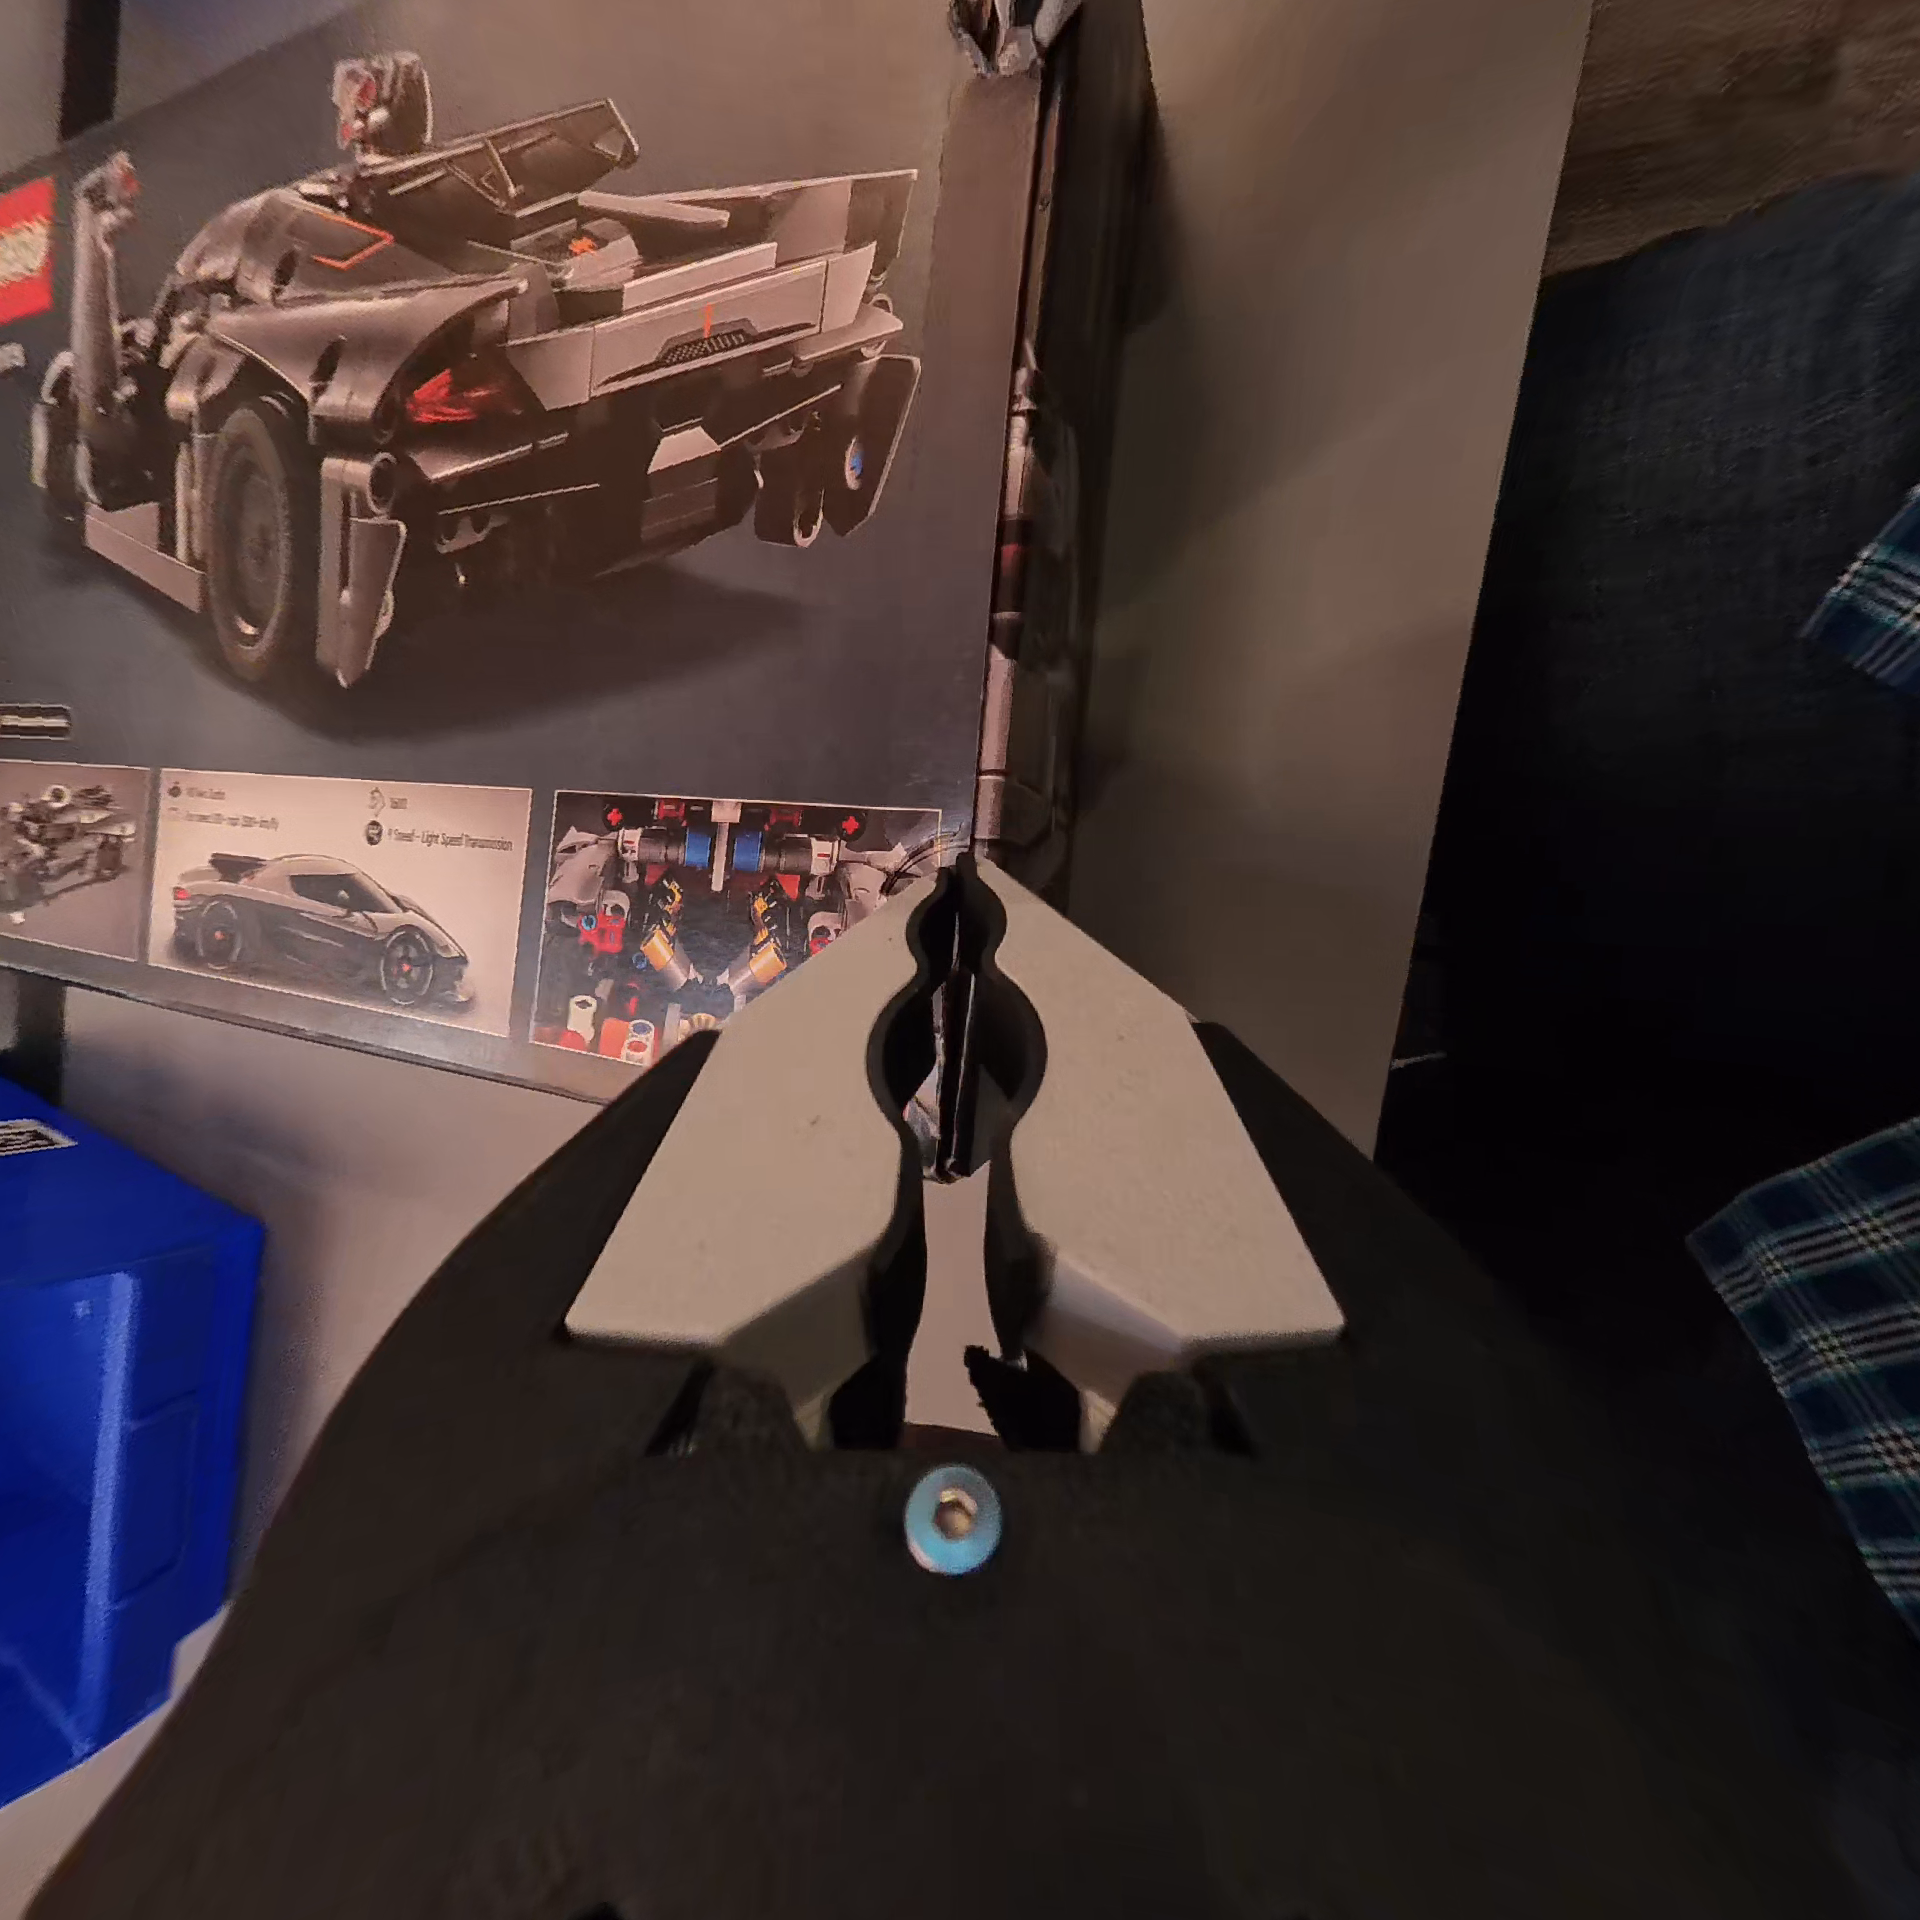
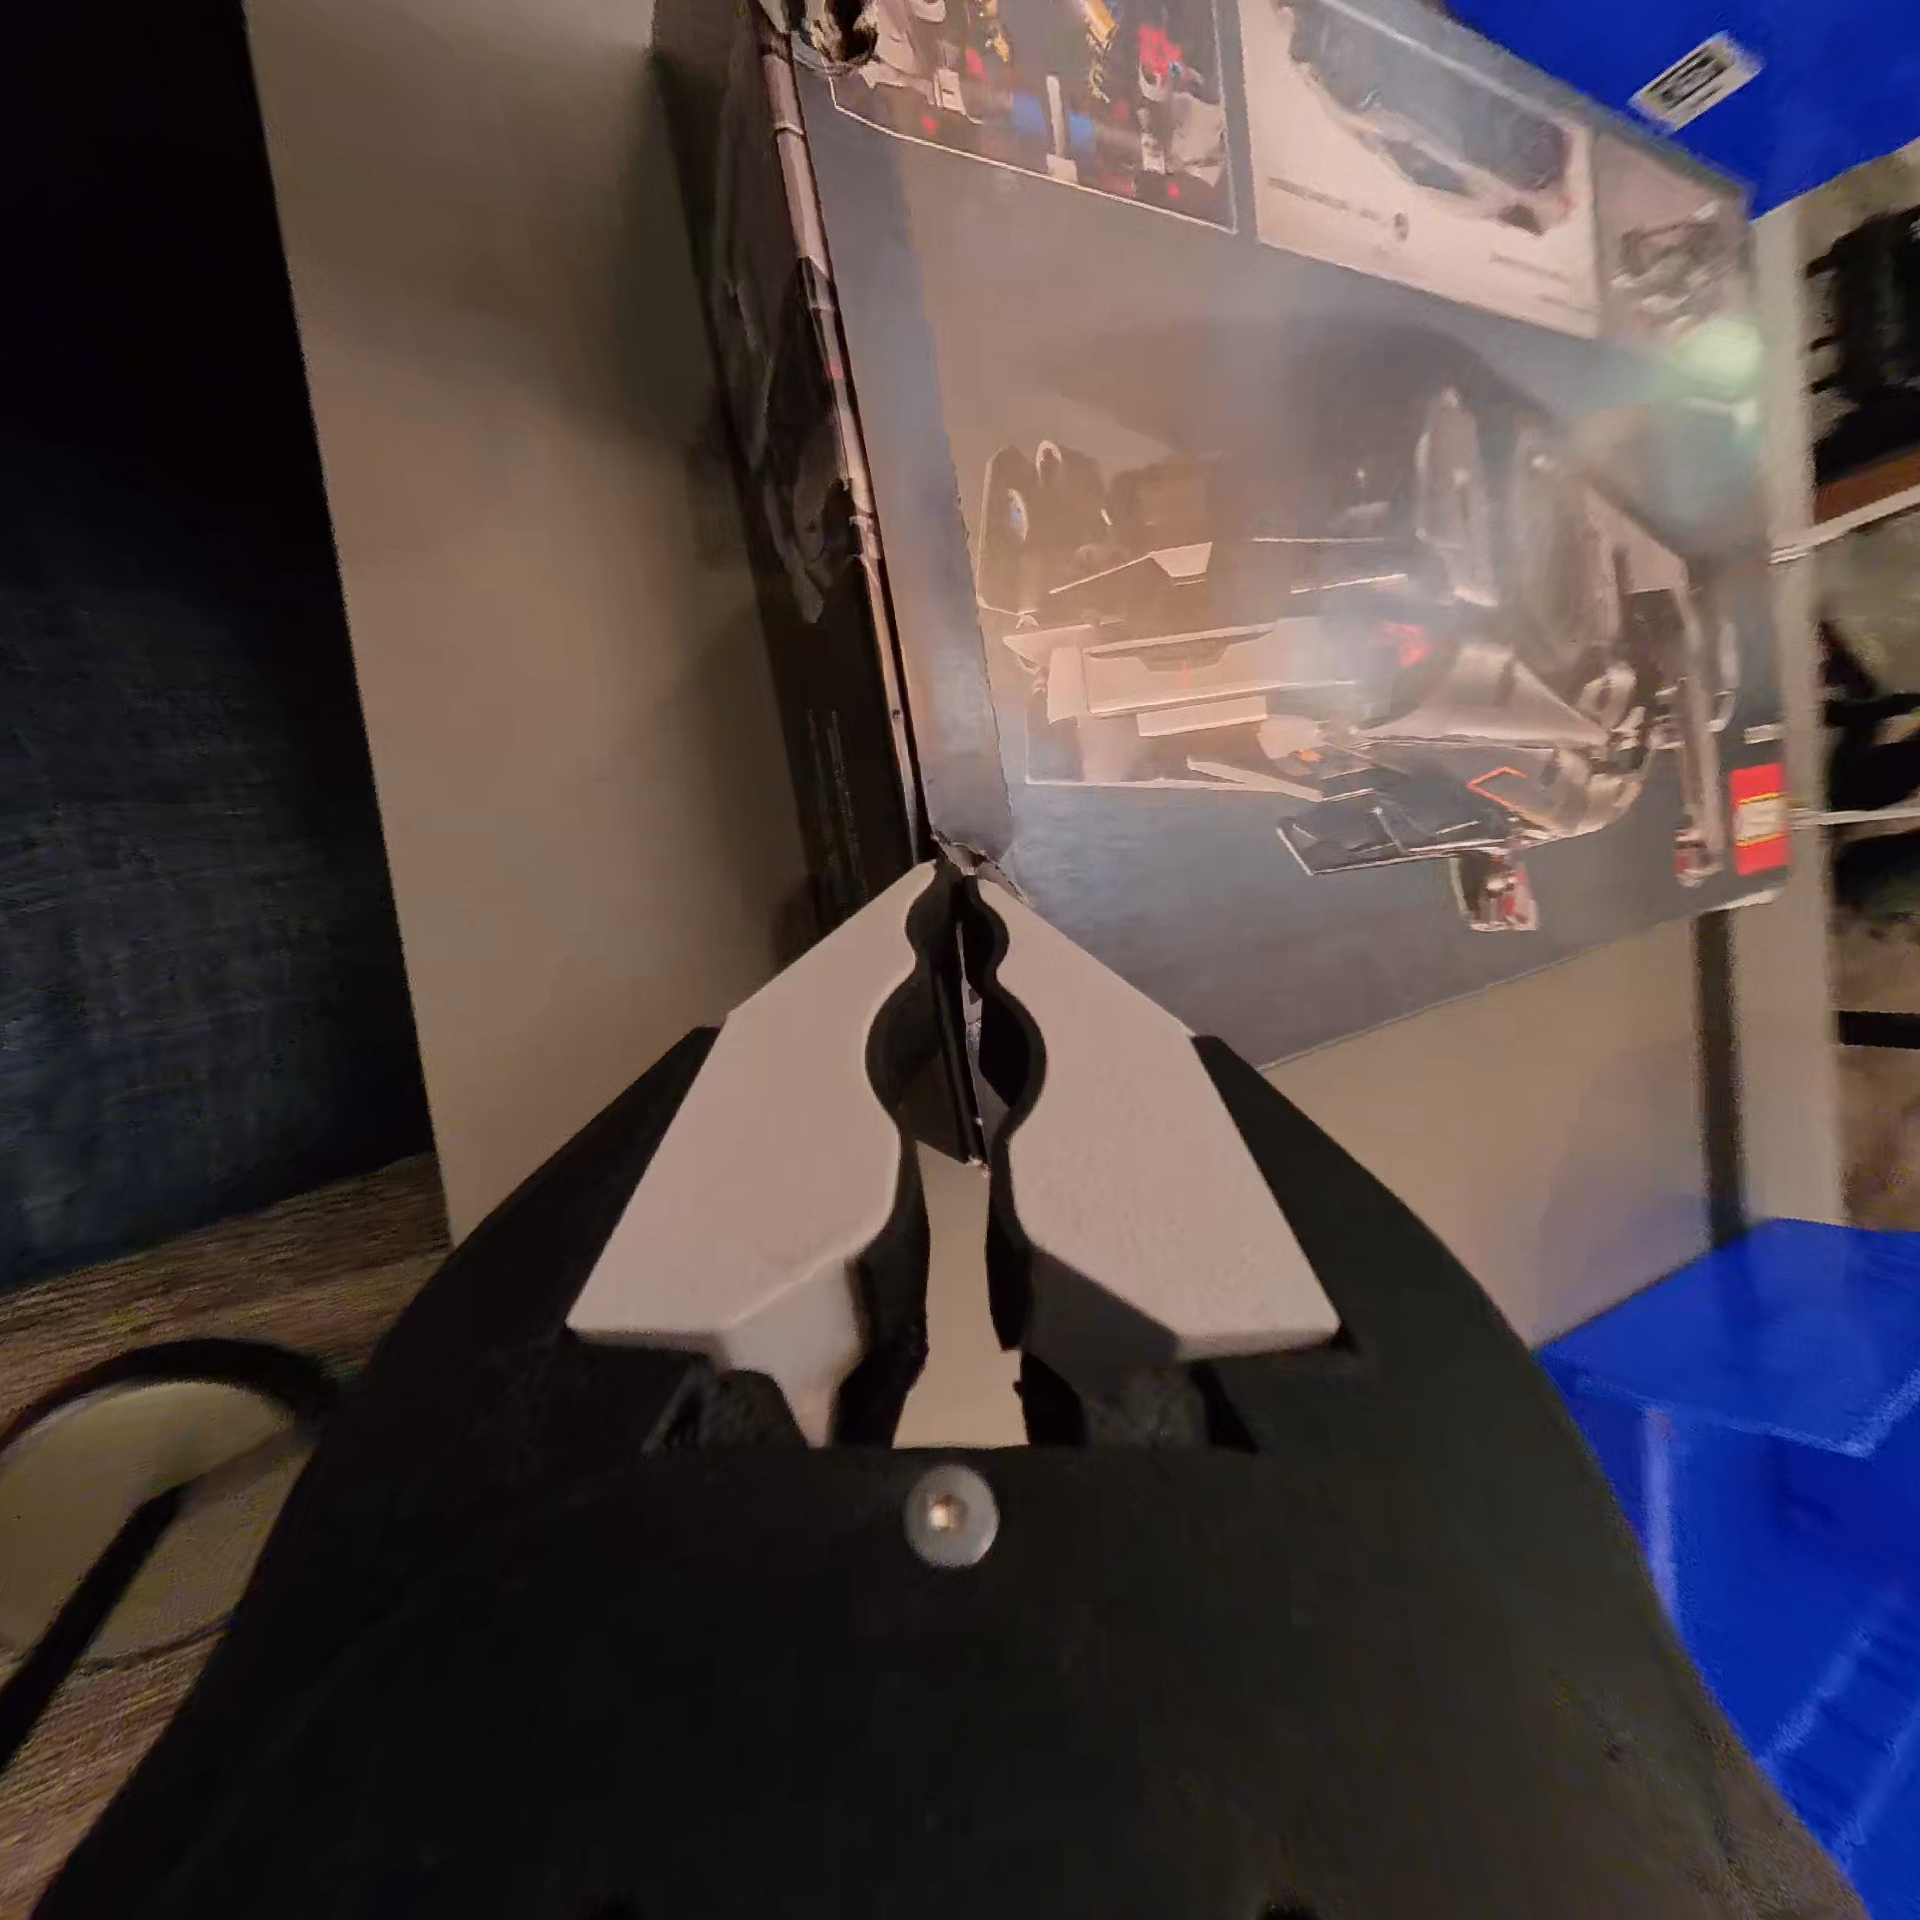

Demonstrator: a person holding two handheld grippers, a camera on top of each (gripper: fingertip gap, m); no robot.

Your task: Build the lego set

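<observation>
**Both grippers pinch the box flap**

Left gripper (image 1: 958,904) closed on a thin cardboard flap at one corner of the lego box (image 1: 499,468). Right gripper (image 2: 951,894) clamped on a flap at a torn corner of the same box (image 2: 1351,582). Box held up off the white table (image 1: 1247,520), printed car side facing both cameras. Blue bin (image 1: 104,1403) near left, another blue bin (image 2: 1714,1455) near right.

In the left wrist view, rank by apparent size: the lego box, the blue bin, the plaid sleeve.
1. lego box, largest by far.
2. blue bin, cut off by the frame edge.
3. plaid sleeve, also cropped; true sizes unsure.
</observation>
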